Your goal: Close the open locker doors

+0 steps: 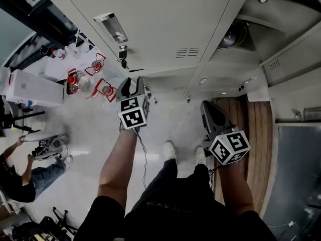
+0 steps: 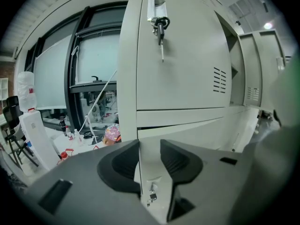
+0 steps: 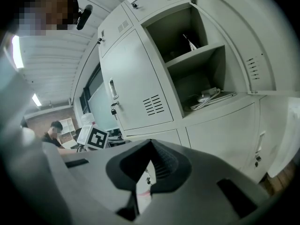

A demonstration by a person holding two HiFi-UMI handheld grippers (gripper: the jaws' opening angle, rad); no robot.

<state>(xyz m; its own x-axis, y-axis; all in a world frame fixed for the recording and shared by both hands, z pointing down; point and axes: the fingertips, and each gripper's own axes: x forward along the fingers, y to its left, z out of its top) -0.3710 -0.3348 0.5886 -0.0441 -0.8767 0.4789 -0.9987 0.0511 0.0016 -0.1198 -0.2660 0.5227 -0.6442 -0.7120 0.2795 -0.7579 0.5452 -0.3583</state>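
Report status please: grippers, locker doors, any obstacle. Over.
Left gripper open, ajar lower door ahead of its jaws. Right gripper shut, empty. Upper locker door wide open. No obstacle seen at either door.

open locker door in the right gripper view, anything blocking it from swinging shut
Nothing visible stands in the swing of the open door. A cable and a flat item lie near the front lip of the compartment; whether they overhang it cannot be told.
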